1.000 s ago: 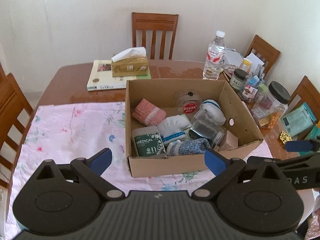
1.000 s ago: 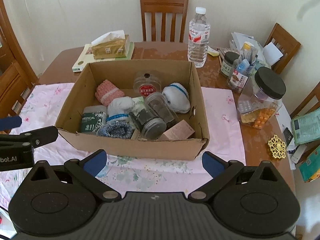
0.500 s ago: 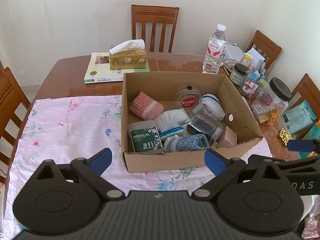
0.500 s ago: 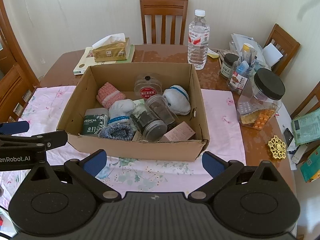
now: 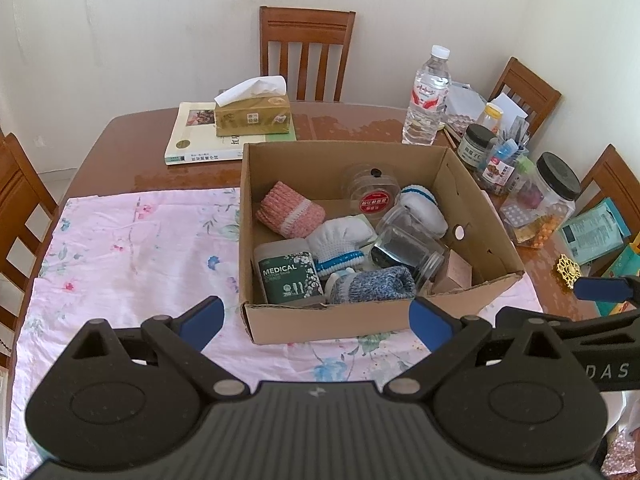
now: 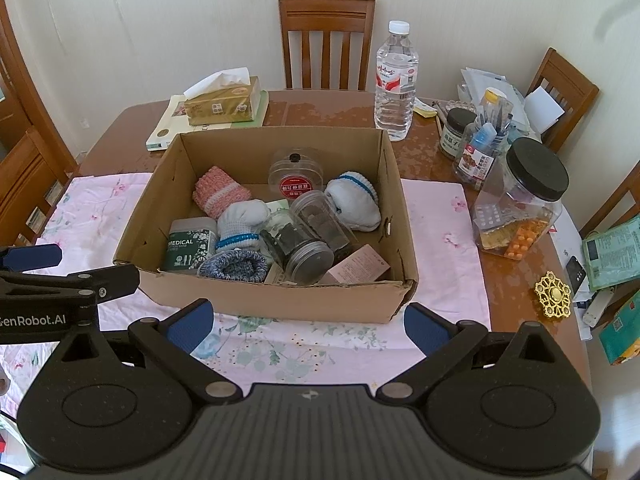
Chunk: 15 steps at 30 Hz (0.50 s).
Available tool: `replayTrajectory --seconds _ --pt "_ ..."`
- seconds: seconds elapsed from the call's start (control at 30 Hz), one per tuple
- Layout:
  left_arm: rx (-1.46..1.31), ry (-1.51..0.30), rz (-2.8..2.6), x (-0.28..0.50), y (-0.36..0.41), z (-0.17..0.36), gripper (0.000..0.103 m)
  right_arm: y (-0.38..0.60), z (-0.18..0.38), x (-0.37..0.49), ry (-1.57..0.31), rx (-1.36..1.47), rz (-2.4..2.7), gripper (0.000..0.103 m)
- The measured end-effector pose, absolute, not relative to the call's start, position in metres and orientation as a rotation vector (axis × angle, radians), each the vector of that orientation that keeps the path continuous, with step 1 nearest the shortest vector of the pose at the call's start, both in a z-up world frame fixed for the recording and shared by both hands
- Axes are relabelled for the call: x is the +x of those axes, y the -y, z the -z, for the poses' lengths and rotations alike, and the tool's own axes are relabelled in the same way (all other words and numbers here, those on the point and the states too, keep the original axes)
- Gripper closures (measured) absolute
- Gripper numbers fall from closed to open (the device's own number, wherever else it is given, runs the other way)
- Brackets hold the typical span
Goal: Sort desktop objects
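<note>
One cardboard box (image 6: 280, 300), four rolled socks (image 6: 218, 192), two tools (image 6: 306, 322)

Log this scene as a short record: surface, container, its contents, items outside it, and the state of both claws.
surface: table with floral cloth
container: cardboard box, open, on the cloth
contents: pink sock, two white socks, blue sock, MEDICAL tub, jars
outside box: water bottle, tissue box on a book, black-lidded jar
left claw: open, empty, short of the box
right claw: open, empty, short of the box
</note>
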<state>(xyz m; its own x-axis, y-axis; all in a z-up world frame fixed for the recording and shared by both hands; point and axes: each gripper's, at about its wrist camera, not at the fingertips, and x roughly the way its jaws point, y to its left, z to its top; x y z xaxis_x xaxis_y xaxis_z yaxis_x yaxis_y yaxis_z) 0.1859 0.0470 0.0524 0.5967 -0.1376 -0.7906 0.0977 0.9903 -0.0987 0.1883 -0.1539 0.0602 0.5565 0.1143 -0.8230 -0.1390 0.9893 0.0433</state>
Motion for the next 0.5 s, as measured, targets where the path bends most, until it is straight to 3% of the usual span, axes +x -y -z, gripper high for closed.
replayTrajectory --seconds 0.5 --pt "-0.043 -0.923 0.137 0.1868 -0.0464 -0.0525 0.004 0.1542 -0.0600 0.1879 -0.969 -0.027 -0.149 0.000"
